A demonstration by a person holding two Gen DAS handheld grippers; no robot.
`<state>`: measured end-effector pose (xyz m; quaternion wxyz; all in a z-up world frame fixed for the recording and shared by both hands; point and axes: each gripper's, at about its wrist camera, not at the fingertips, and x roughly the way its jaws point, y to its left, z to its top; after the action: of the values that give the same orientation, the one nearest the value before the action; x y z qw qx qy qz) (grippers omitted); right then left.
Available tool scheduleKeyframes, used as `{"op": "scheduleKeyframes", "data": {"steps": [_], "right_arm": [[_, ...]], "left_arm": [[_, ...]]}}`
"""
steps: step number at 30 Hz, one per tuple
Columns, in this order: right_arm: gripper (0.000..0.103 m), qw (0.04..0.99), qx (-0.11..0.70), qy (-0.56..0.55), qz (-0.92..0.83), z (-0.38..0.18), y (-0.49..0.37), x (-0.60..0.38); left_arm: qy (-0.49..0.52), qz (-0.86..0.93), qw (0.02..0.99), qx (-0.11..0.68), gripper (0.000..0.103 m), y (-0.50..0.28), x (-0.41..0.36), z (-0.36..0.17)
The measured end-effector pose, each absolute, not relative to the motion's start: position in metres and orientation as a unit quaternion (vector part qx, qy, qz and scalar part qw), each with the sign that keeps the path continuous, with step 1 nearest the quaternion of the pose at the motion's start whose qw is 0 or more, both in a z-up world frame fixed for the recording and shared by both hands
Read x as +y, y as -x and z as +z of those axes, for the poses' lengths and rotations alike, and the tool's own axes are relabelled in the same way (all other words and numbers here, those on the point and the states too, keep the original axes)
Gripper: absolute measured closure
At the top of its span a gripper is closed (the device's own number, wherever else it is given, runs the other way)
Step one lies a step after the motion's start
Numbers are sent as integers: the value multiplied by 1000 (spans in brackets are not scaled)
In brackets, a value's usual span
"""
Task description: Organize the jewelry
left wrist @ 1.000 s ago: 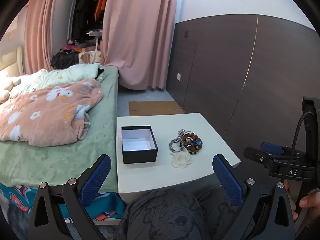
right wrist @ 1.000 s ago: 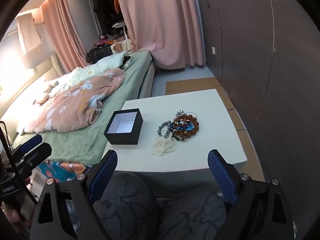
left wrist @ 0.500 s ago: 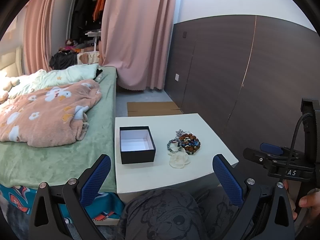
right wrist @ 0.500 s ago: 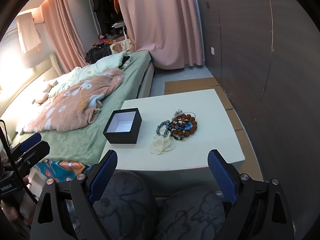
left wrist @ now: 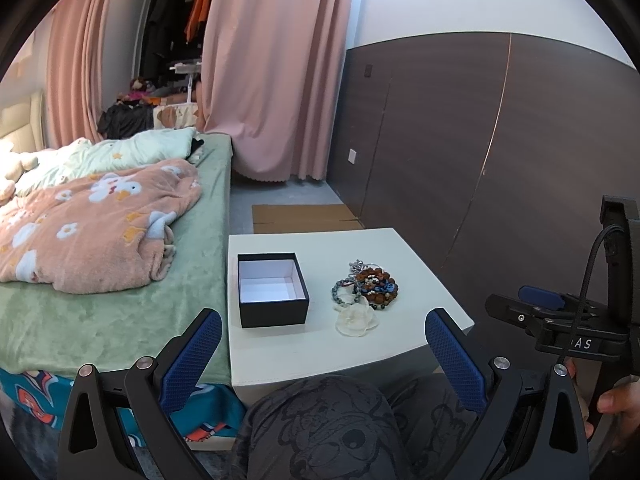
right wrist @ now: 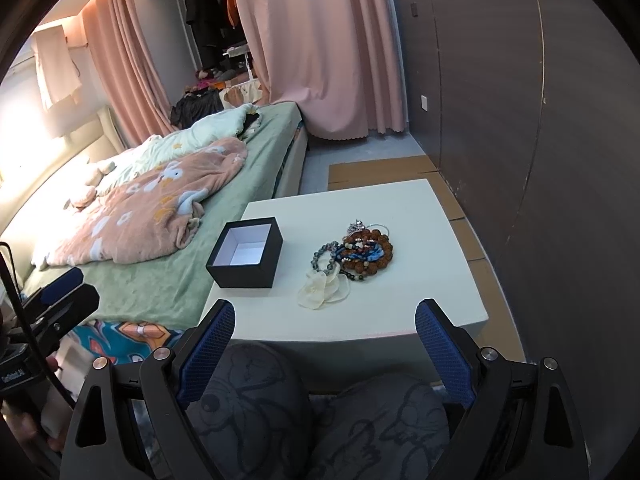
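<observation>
Nearest, both held back over the knees (left wrist: 320, 428), short of the bench (left wrist: 400, 344): left gripper (left wrist: 324, 344) spread wide and empty, right gripper (right wrist: 324, 334) likewise wide with nothing between its pads. Best begun, probably, with the pale flower piece (right wrist: 323, 289), lying loose at the near edge of the bracelet heap (right wrist: 362, 250) and free to lift alone; worth pinching low at its middle, since thin petals look likely to slip. Beads tangled together, so better drawn out one strand at a time. Left of the heap, well apart, the open black box (right wrist: 245, 253), white-lined and empty. Beyond the heap, flattened cardboard (left wrist: 300, 218) on the floor, a bed (left wrist: 112, 300) to the box's left, pink curtains (left wrist: 272, 72) and dark wall panels (left wrist: 460, 140) farthest off.
</observation>
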<state>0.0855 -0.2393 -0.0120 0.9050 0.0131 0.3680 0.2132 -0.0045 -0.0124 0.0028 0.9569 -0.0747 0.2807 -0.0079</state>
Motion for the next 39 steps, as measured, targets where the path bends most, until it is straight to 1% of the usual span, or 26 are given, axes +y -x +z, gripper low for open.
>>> {"op": "scheduleKeyframes", "data": {"steps": [13,27,39], "right_arm": [[11,905,369,-8,211,-12,-87,-238],[11,902,374,-1,215,-7,-90,-229],[11,899,371,7,231,6,-88,-217]], "left_arm": [[81,-8,956,280,1,5,-14,6],[107,-18,956,273,1,16,12,6],[105,-15,954,279,1,10,16,5]]}}
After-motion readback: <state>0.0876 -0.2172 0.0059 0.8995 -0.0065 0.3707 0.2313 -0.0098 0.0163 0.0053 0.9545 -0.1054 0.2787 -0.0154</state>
